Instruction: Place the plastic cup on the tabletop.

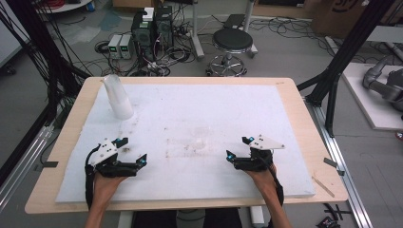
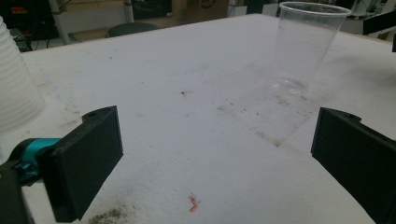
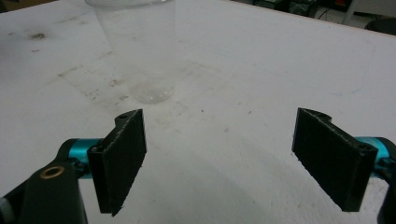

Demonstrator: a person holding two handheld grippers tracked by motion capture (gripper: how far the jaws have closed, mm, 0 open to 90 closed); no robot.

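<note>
White foam board (image 1: pixel 190 114) covers most of the wooden table (image 1: pixel 304 142) in the high view. A stack of white cups (image 1: pixel 119 97) stands at its far left corner. The left gripper (image 1: pixel 133 151) rests near the near left edge, held by a hand (image 1: pixel 104 185), with its jaws wide apart and nothing between them. The right gripper (image 1: pixel 239 148) sits at the near right, in the other hand (image 1: pixel 263 178), jaws also spread wide and empty. A clear cup (image 1: pixel 198 142) stands upright between the two grippers, closer to the right one, faint against the board. Beyond the table a black stool (image 1: pixel 232 42) stands on the floor amid cables.

In the left gripper view, the clear cup (image 2: pixel 303 46) stands upright at the far right, well apart from the open jaws. The cup stack (image 2: pixel 16 88) shows at the left edge. A small orange scrap (image 2: pixel 193 204) lies on the stained board (image 2: pixel 187 70) between the jaws.

In the right gripper view, the clear cup (image 3: pixel 140 51) stands just beyond the left jaw, touching neither. The jaws stand wide, with bare board (image 3: pixel 261 65) between them.
</note>
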